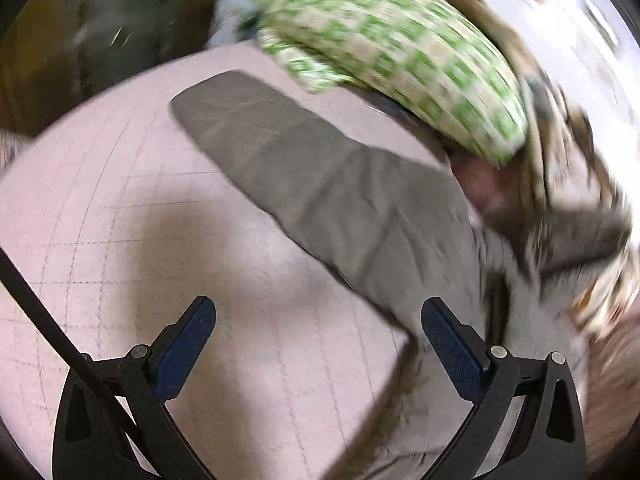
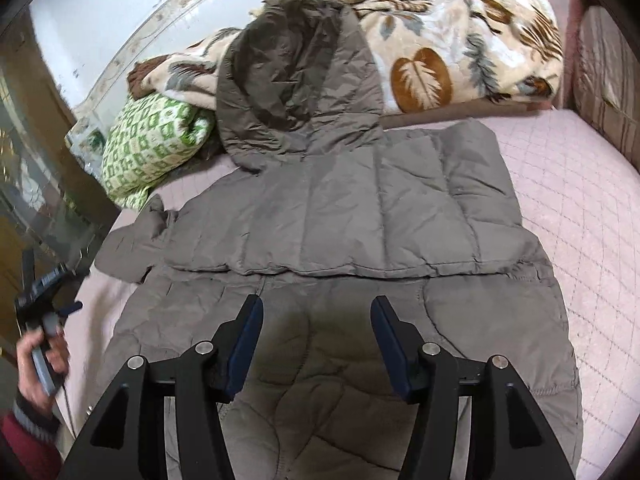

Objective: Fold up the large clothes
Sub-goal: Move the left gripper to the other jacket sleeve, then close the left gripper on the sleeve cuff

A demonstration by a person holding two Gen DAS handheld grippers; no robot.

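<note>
A grey-brown quilted hooded jacket (image 2: 352, 216) lies on the pink quilted bed cover (image 2: 580, 208), its upper part folded over the lower part and its hood (image 2: 296, 92) lying against the bedding behind. My right gripper (image 2: 316, 308) is open and empty just above the jacket's lower half. The left wrist view is blurred; my left gripper (image 1: 318, 312) is open and empty over the bed cover (image 1: 120, 208), with a jacket sleeve (image 1: 304, 184) stretching ahead and to the right. The left gripper also shows at the right wrist view's left edge (image 2: 48, 300), beside the bed.
A green-and-cream checked pillow (image 2: 152, 144) and a leaf-patterned blanket (image 2: 460, 44) lie along the far side of the bed. A striped cushion (image 2: 604, 76) stands at the far right. A dark wooden cabinet (image 2: 24, 160) stands to the left of the bed.
</note>
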